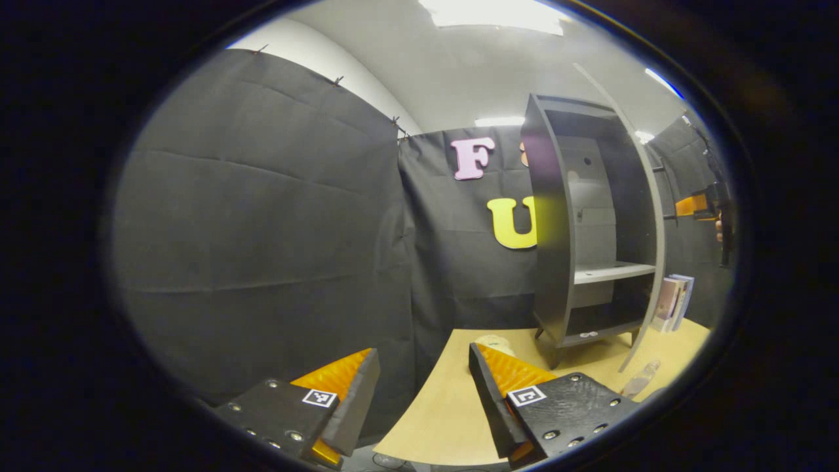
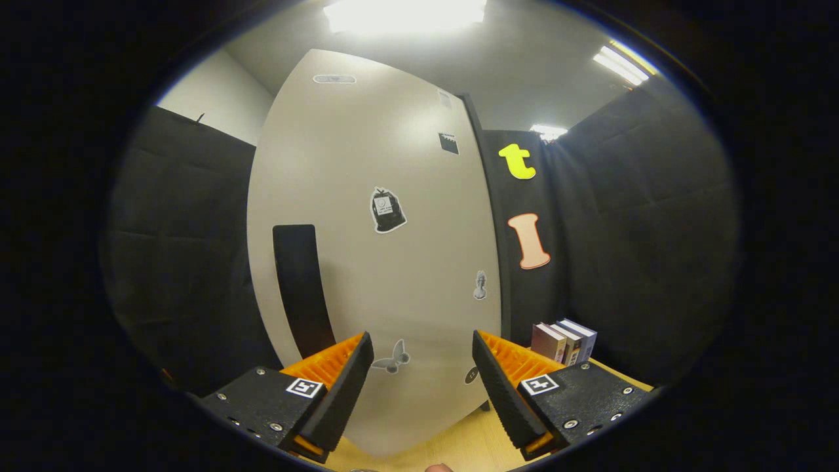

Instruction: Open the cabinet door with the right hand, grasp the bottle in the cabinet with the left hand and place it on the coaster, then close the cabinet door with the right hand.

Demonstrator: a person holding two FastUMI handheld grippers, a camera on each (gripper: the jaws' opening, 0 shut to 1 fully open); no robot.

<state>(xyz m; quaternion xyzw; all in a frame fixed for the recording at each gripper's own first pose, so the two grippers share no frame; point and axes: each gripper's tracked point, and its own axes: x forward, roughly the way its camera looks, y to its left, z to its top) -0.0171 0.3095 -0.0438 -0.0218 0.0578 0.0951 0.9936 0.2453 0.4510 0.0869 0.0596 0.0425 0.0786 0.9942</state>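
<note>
The dark cabinet [image 1: 557,216] stands open on the wooden table [image 1: 452,400], its shelves bare. Its pale door [image 1: 657,216] is swung out and seen edge-on. A clear bottle [image 1: 639,379] is on the table in front of the door's lower edge, looking tilted, apart from the pale round coaster [image 1: 495,343] near the cabinet's left foot. My left gripper [image 1: 423,354] is open and holds nothing, well short of the coaster. My right gripper [image 2: 421,337] is open just in front of the door's outer face [image 2: 393,275], to the right of its black handle [image 2: 301,288].
A few books [image 1: 675,301] stand right of the cabinet, seen also beyond the door as books [image 2: 564,341]. The other gripper, with a hand on it [image 1: 704,206], is beyond the door. Black cloth walls close in on all sides. The table's near edge curves below my left fingers.
</note>
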